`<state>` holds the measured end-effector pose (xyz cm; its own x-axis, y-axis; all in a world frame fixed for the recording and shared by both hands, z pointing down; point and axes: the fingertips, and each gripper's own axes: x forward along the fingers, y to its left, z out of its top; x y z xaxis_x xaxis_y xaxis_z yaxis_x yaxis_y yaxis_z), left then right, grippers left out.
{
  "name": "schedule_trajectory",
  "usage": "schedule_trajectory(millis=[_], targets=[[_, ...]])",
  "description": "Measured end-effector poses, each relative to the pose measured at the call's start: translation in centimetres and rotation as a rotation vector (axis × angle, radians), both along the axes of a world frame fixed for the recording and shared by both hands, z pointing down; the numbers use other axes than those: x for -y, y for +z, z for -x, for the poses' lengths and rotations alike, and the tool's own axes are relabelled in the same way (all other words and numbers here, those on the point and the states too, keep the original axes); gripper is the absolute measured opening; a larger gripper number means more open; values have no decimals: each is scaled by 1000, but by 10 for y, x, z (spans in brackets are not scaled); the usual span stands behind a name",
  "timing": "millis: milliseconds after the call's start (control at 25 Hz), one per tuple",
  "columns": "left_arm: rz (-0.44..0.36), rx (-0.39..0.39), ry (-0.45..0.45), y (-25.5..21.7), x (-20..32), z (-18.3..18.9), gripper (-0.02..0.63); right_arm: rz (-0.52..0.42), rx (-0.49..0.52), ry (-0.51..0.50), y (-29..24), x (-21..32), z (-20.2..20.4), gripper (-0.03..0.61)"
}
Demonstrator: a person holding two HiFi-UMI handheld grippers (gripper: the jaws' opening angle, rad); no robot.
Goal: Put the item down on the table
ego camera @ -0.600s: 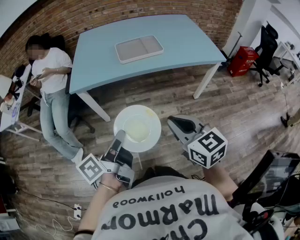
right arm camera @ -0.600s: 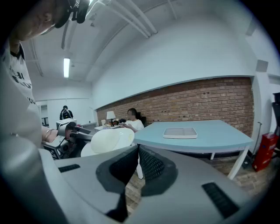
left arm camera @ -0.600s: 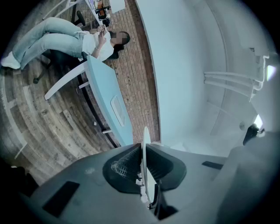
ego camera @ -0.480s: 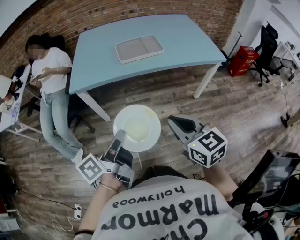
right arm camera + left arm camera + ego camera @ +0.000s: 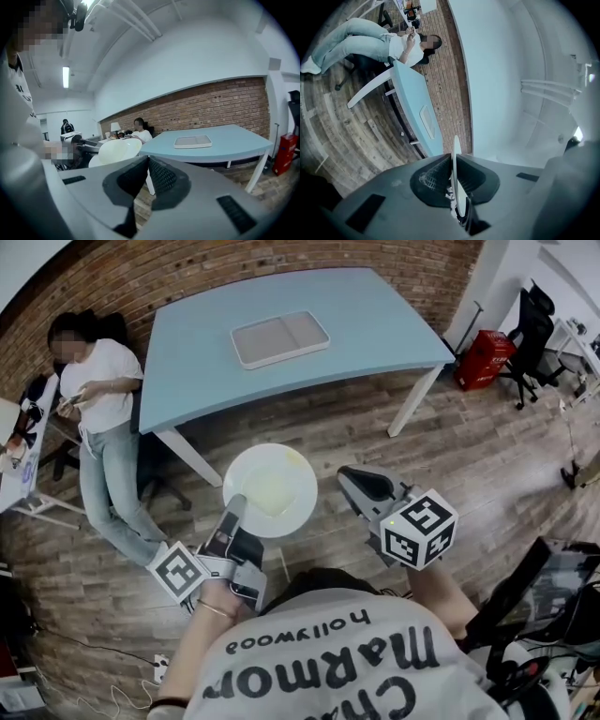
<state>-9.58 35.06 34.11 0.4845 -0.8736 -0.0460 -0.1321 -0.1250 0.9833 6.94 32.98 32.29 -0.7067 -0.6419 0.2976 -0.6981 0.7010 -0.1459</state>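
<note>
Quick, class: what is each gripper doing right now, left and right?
Left gripper: shut on the rim of the round white plate.
Right gripper: shut, holding nothing.

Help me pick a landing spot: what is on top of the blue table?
Only a grey two-compartment tray lies on the blue table, and it looks empty. Nothing covers the tabletop in the head view.
</note>
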Motion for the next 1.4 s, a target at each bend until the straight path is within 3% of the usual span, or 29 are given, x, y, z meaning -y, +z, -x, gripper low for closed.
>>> schedule_trajectory(millis=[520,920,1400], targets=[[17,-5,16,16,31,9,18,16,-25,7,19,24,10,18],[46,9,-27,26,97,5,20,52,-31,-52,30,98,7,18],[56,-33,-90,31,169,-10,20,70,-49,-137,30,178,0,18]])
